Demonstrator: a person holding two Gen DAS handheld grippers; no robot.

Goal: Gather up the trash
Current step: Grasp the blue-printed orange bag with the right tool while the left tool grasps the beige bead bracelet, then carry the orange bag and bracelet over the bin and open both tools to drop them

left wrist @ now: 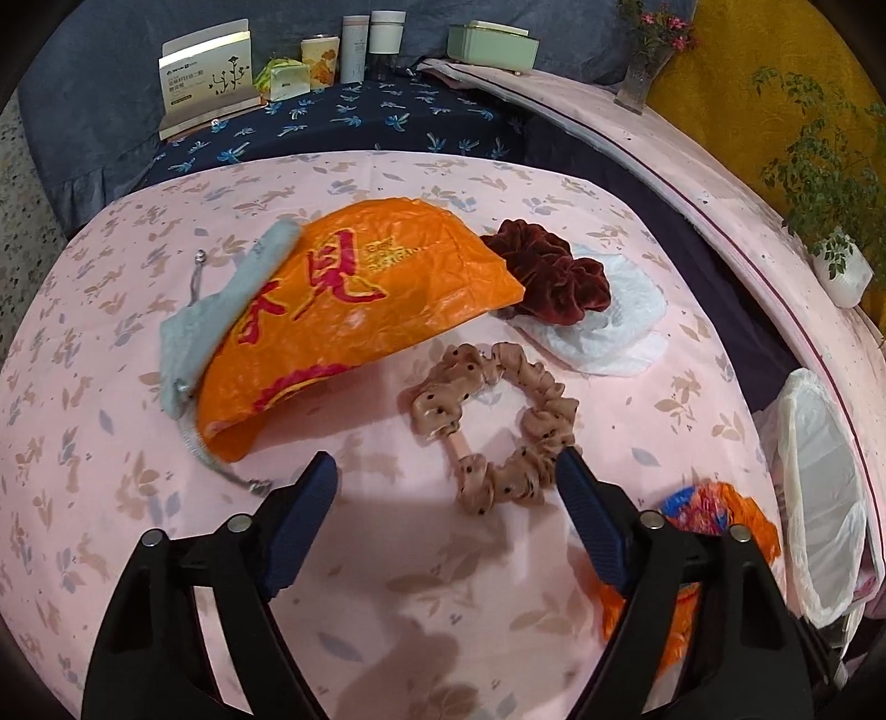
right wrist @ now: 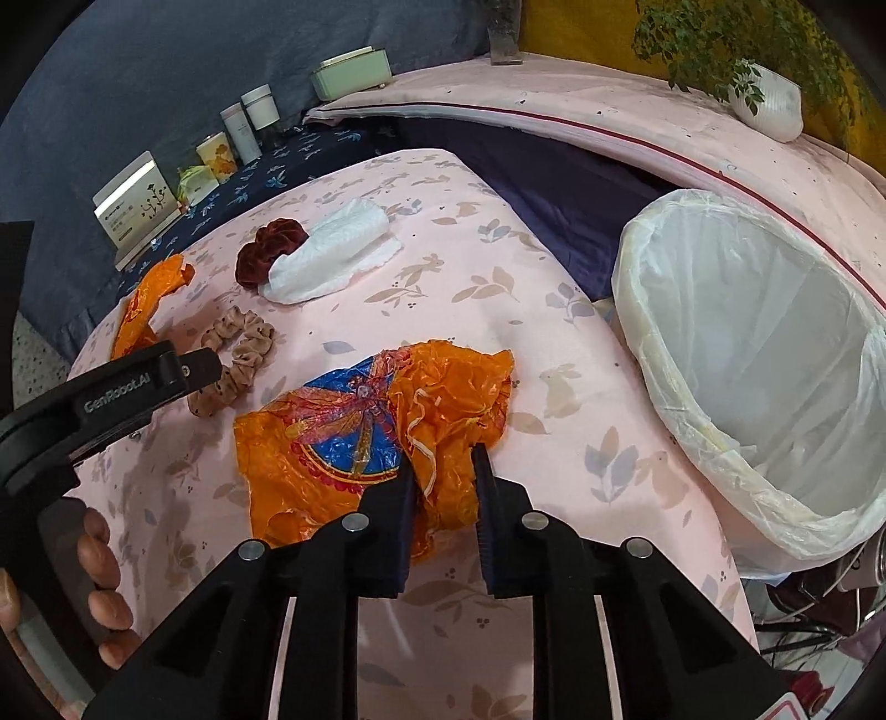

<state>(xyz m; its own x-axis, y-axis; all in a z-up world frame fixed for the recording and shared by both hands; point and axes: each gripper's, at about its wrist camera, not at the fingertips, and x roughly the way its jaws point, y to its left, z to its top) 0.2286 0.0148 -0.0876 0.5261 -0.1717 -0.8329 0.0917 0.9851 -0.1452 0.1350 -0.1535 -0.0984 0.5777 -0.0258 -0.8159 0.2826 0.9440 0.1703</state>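
A crumpled orange wrapper with a blue dragonfly print [right wrist: 354,421] lies on the pink tablecloth [right wrist: 487,266], and my right gripper [right wrist: 446,471] is shut on its near folds. It also shows at the right [left wrist: 714,509] in the left wrist view. My left gripper [left wrist: 443,471] stands open just above the cloth, its right finger at the edge of a beige dotted scrunchie [left wrist: 493,421]. Beyond it lie a large orange bag with red characters [left wrist: 354,310], a grey drawstring pouch [left wrist: 221,310], a dark red scrunchie [left wrist: 548,271] and a white crumpled tissue [left wrist: 609,327].
A bin with a white liner [right wrist: 747,343] stands open beside the table's right edge. Boxes and jars [left wrist: 354,50] stand on a dark blue cloth at the back. A potted plant [right wrist: 769,99] and a green box [right wrist: 349,72] rest on the pink ledge.
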